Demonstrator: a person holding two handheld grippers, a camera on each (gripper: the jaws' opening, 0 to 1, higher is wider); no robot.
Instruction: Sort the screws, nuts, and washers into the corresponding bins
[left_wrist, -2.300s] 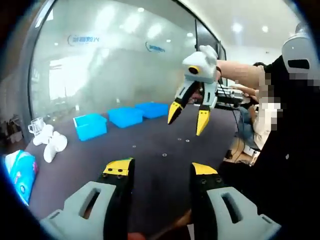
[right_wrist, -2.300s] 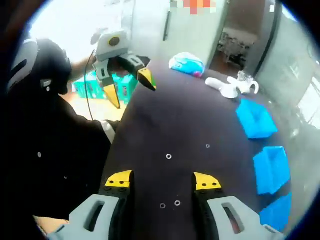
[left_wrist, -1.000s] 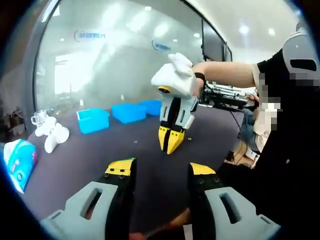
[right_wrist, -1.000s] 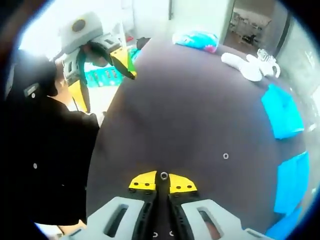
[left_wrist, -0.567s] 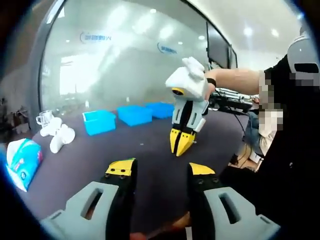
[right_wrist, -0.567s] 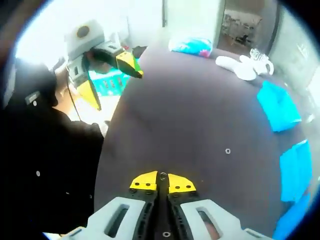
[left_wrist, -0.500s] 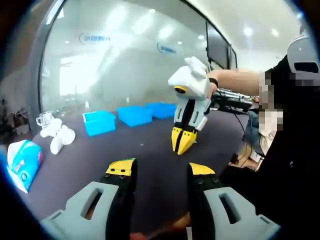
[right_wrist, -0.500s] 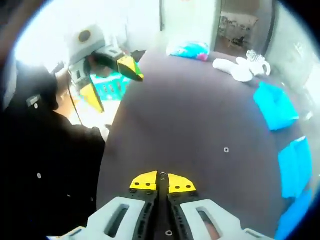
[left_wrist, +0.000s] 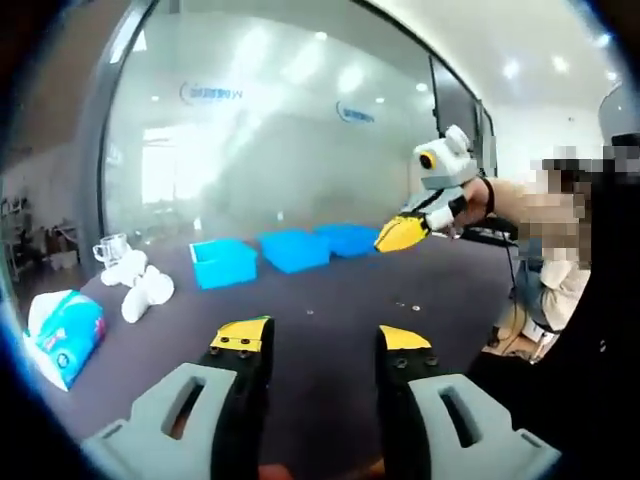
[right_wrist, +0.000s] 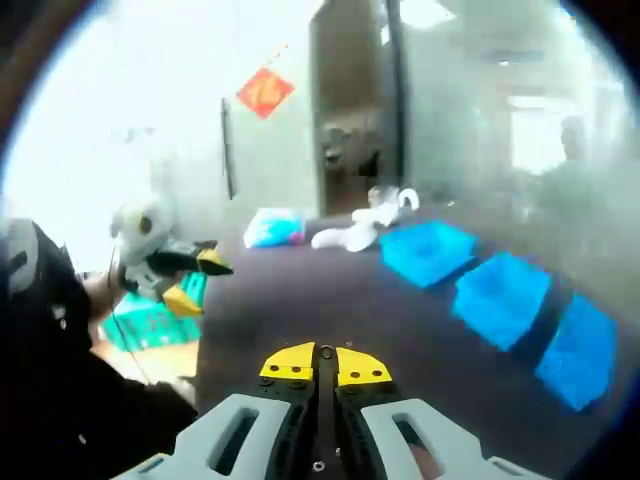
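Right gripper view, 3 blue bins (right_wrist: 500, 290), contents unclear

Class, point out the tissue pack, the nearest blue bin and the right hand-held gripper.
tissue pack (left_wrist: 62, 332), left gripper view, its front face.
nearest blue bin (left_wrist: 224, 264), left gripper view, front wall.
right hand-held gripper (right_wrist: 319, 363), right gripper view, between its tips.

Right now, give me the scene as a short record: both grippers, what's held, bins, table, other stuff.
right gripper: shut on a small ring-shaped part, raised above the table
left gripper: open, holding nothing
bins: three blue ones in a row at the table's far edge
table: dark, a few small parts lying loose
other: blue packet, white objects beside the bins
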